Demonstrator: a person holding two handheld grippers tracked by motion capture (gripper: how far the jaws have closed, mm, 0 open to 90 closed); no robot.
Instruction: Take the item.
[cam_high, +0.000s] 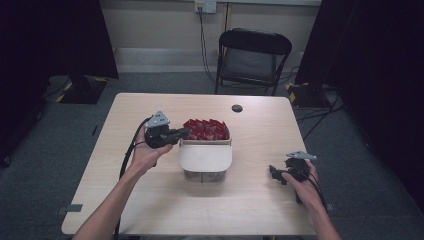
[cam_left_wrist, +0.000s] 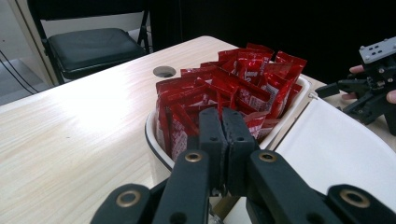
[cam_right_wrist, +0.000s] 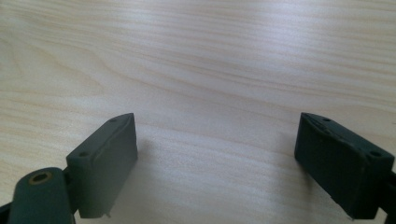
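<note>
L gripper is up at the near-left rim of the tub, tips poking in among the red packets. In the left gripper view its jaws are pressed flat together, no gap, right in front of the packets — whether a packet edge is pinched between them, can't tell; nothing red shows betw the pads, so I'd call it closed on nothing for now. Packets stand upright, crammed tight, filling the back compartment of the tub. Front half sits under a white lid, w/ a clear section below it; what's inside there is too dim to read. R gripper is parked low on the table, well apart from the tub, off to the near right; its jaws are spread wide over bare wood w/ nothing betw them. It also shows across the tub in the left gripper view, pointing toward the tub. Progress, as I judge it: v early. No packet lies out on the table, the stack looks full, nothing lifted. Looks like the L is going for a first pick; it'd need to open, get around one packet top, close, pull up. R waiting to receive or steady the tub, prob. Pretty much everything left to do.
</note>
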